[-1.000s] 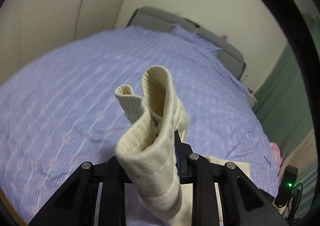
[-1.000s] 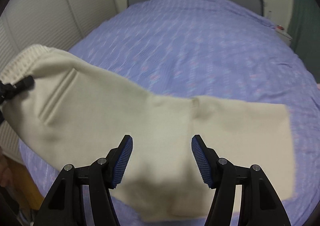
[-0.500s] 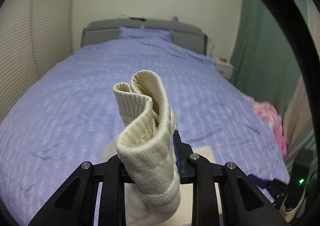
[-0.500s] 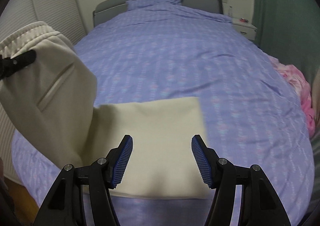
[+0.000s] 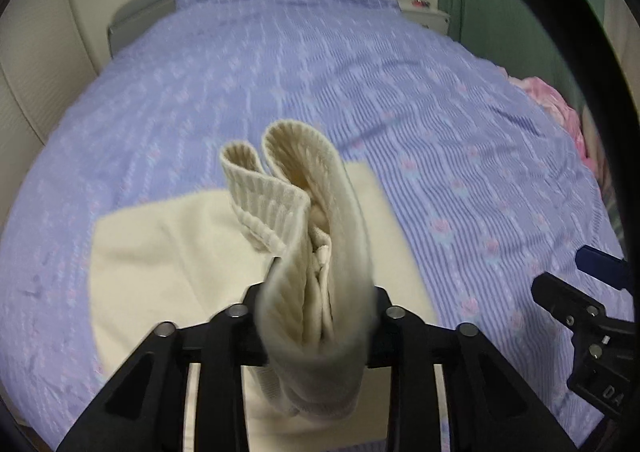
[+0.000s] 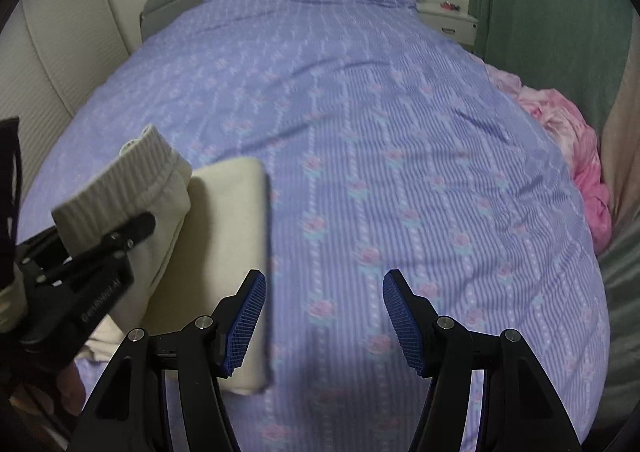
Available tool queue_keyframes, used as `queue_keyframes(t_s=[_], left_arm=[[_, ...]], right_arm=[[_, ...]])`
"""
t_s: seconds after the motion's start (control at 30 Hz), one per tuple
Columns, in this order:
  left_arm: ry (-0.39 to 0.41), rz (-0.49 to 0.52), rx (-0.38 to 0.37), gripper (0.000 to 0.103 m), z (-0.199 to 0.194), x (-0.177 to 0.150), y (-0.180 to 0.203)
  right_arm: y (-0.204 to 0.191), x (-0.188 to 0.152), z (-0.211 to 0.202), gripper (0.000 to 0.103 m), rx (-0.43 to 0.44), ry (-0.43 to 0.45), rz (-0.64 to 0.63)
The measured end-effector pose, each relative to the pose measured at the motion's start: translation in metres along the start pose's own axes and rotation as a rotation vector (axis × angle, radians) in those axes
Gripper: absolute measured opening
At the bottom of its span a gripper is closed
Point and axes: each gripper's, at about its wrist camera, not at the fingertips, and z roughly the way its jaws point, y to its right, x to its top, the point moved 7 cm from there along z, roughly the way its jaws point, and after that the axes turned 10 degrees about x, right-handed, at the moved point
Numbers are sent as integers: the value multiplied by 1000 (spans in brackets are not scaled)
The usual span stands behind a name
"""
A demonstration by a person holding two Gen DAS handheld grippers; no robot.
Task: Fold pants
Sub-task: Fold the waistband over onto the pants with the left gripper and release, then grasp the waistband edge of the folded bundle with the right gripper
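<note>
Nearest, the left gripper [image 5: 316, 316] has the ribbed waistband [image 5: 296, 187] of the cream pants [image 5: 168, 252] bunched between its jaws, which have just been opening, so the hold looks to be loosening. The right gripper [image 6: 324, 316] stands open and empty above the bedspread [image 6: 400, 131]. Beyond, the legs lie doubled on the bed; laying the waistband down looks like what remains.
</note>
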Motion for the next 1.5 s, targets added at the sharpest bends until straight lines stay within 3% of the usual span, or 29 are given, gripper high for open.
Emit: queue_keyframes(t_s=[0.1, 0.27, 0.43, 0.63, 0.87, 1.17, 1.33, 1.5], left_arm=[[-32, -7, -23, 66, -3, -9, 1], [3, 1, -5, 70, -31, -20, -16], [99, 29, 72, 86, -69, -22, -42], [96, -31, 87, 87, -87, -32, -80], [8, -108, 163, 87, -35, -46, -127], [-143, -261, 109, 85, 25, -62, -168], [-135, -277, 98, 85, 23, -62, -171], [-130, -252, 95, 85, 34, -55, -166]], right_arm=[[6, -6, 5, 63, -3, -27, 12], [5, -1, -4, 63, -1, -2, 22], [-21, 19, -17, 62, 38, 53, -36], [-63, 39, -33, 62, 101, 112, -135], [-79, 39, 19, 62, 230, 49, -68], [-80, 66, 73, 56, 269, 58, -70], [-82, 79, 95, 43, 286, 27, -76], [-88, 71, 113, 43, 300, -31, -88]])
